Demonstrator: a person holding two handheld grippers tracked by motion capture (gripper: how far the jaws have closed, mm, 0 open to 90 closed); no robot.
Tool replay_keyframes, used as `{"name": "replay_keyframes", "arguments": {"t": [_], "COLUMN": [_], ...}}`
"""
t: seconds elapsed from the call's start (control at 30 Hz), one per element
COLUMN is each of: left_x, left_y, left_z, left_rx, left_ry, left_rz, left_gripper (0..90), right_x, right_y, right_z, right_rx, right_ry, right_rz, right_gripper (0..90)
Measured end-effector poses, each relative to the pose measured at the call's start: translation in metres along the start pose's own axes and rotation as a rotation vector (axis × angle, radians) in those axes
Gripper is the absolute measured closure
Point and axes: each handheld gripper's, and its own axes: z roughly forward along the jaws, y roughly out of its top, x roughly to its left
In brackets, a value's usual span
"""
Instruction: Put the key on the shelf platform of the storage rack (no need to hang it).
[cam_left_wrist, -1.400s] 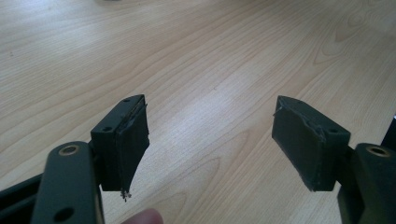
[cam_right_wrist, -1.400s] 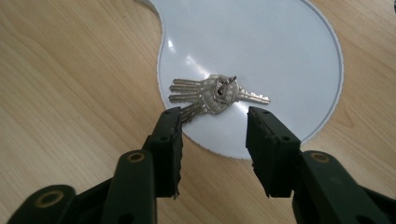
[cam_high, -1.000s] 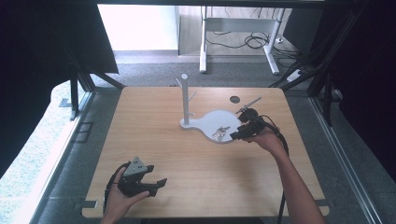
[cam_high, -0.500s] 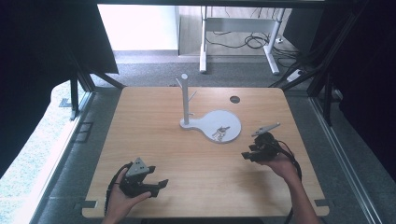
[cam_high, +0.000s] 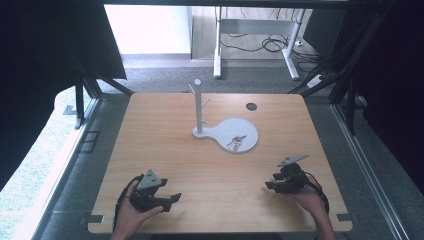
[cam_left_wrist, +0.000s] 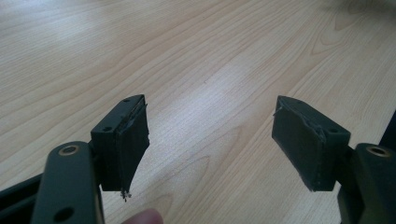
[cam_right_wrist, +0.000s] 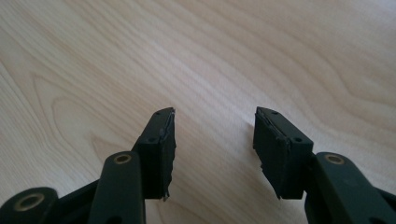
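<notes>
A small bunch of keys (cam_high: 236, 142) lies on the round white base (cam_high: 247, 131) of a stand, whose upright post (cam_high: 198, 106) with short pegs rises at the base's left end, near the middle of the wooden table (cam_high: 165, 130). A dark round hole (cam_high: 251, 106) sits in the table just beyond the base. Well apart from the keys, the right tool (cam_high: 270, 183) is held low over the table's near right part, its jaws parted with bare wood between them. The left tool (cam_high: 174, 199) is held at the near left, jaws spread wide and holding nothing
</notes>
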Motion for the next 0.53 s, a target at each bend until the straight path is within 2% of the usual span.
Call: {"name": "replay_keyframes", "arguments": {"t": [0.27,0.53], "left_x": [-0.0028,-0.0025], "left_y": [0.0005,0.0006], "left_z": [0.0013,0.0011], "left_rx": [0.004,0.003], "left_ry": [-0.004,-0.005], "left_rz": [0.009,0.012], "left_gripper": [27.4,27.4], "right_x": [-0.0014,-0.0003], "right_y": [-0.0056,-0.0061], "right_z": [0.0034,0.0033], "right_rx": [-0.021,-0.063], "right_ry": [0.001,-0.043], "right_rz": [0.011,0.006], "right_gripper": [49.2,45.4]}}
